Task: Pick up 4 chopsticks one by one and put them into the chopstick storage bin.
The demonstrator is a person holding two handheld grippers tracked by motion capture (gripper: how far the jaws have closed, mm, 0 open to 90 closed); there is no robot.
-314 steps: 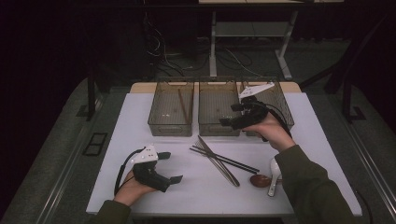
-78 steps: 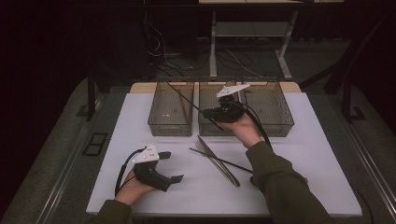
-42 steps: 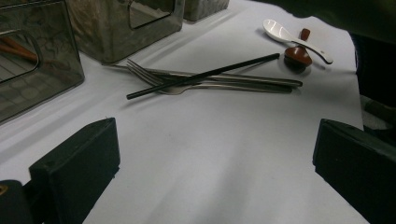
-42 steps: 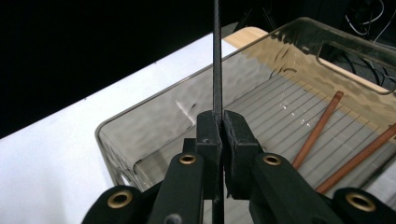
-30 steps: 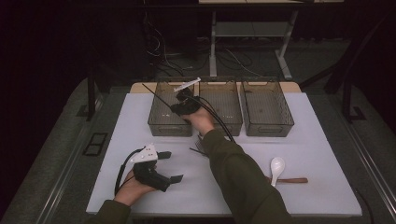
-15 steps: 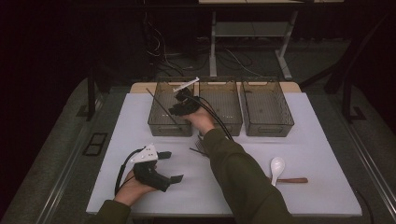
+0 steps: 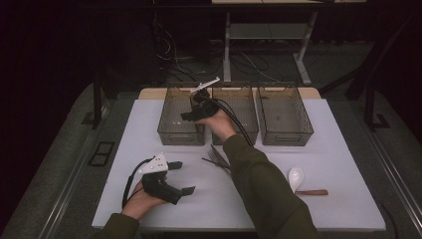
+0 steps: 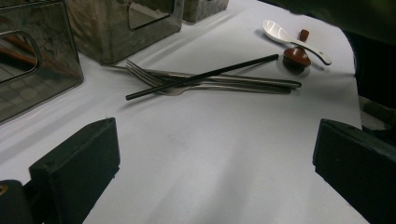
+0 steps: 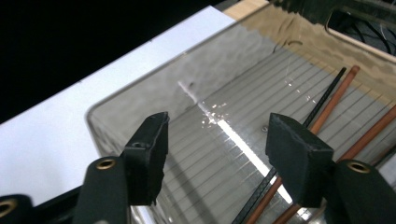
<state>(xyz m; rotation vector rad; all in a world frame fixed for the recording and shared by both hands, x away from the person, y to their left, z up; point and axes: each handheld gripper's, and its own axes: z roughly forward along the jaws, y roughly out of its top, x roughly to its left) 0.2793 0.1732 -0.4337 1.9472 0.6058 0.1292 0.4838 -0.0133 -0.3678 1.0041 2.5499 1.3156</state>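
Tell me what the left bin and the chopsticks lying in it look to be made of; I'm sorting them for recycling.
The left bin looks like clear smoky plastic: see-through walls, a ribbed glossy floor with glints. The brown chopsticks look like wood or wood-toned plastic, matte reddish-brown. The black chopstick beside them is matte black, maybe plastic or fibreglass; I can't tell which.

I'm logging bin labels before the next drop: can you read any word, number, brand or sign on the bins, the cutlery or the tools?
None: no readable text on the three clear bins, the fork, the black chopstick, the white spoon or the white table.
None on the left tool or the right tool; their jaws are plain black.
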